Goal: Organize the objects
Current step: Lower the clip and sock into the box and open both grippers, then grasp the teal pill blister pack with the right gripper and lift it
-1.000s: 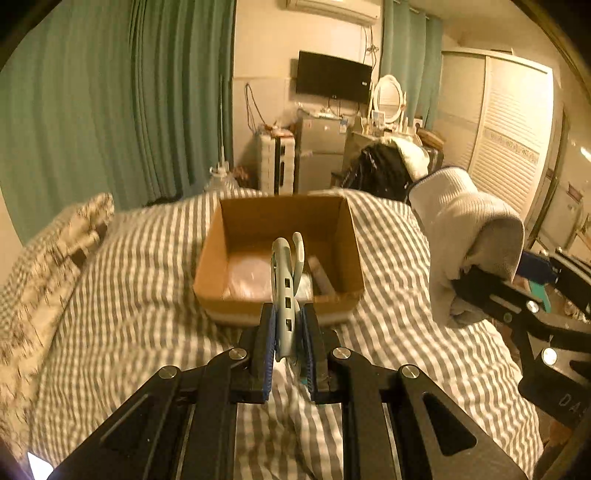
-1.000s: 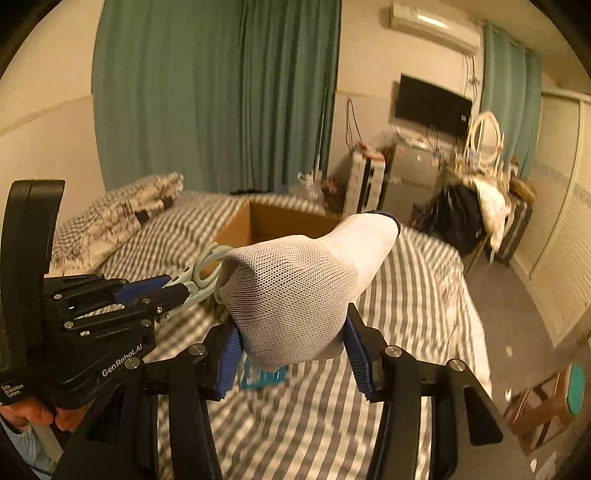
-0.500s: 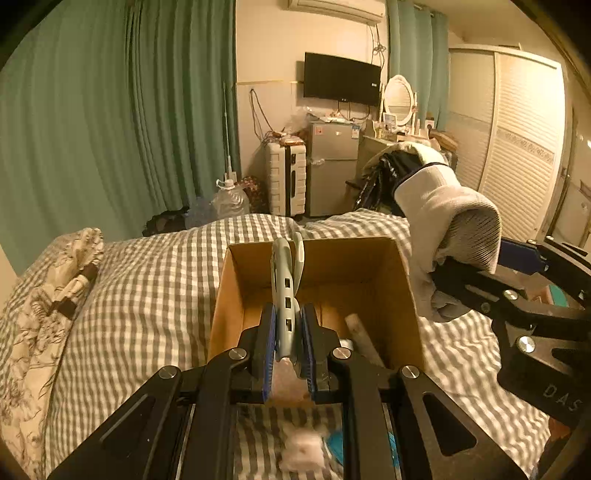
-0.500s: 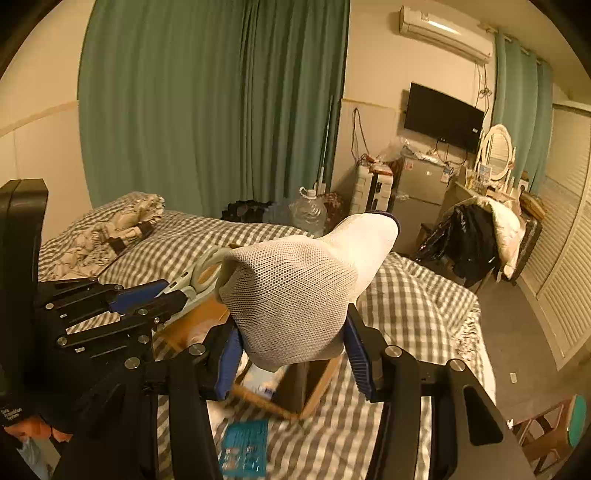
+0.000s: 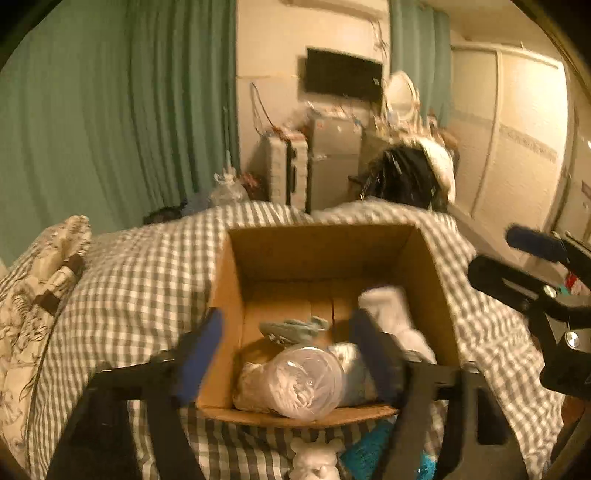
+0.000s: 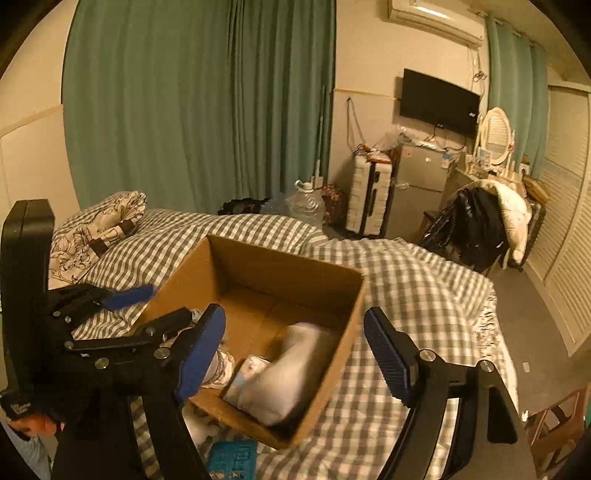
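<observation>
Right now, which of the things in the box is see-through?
The plastic cup, lying on its side at the box's near wall. The sock is opaque white, the scissors pale green.

**A:** ok so what's in the room besides the tidying stuff?

**B:** long teal-green pleated curtains point(image 6: 207, 110) covering most of the back wall, black flat TV point(image 6: 439, 101) mounted on the cream wall, white air conditioner unit point(image 6: 436, 18) up high above it.

**A:** floor level?

**B:** white ribbed hard-shell suitcase point(image 6: 371, 195) standing just beside a small silver fridge point(image 6: 421, 184). Clear plastic water jug point(image 6: 308, 203) near the curtain.

**A:** and the right side?

**B:** oval white-framed vanity mirror point(image 6: 496, 136), a chair buried under black and cream clothes point(image 6: 480, 225), white louvred wardrobe doors point(image 6: 565, 206). The bed has a grey-and-white checked duvet point(image 6: 413, 273) with a floral-print pillow point(image 6: 96, 229) at the left.
</observation>
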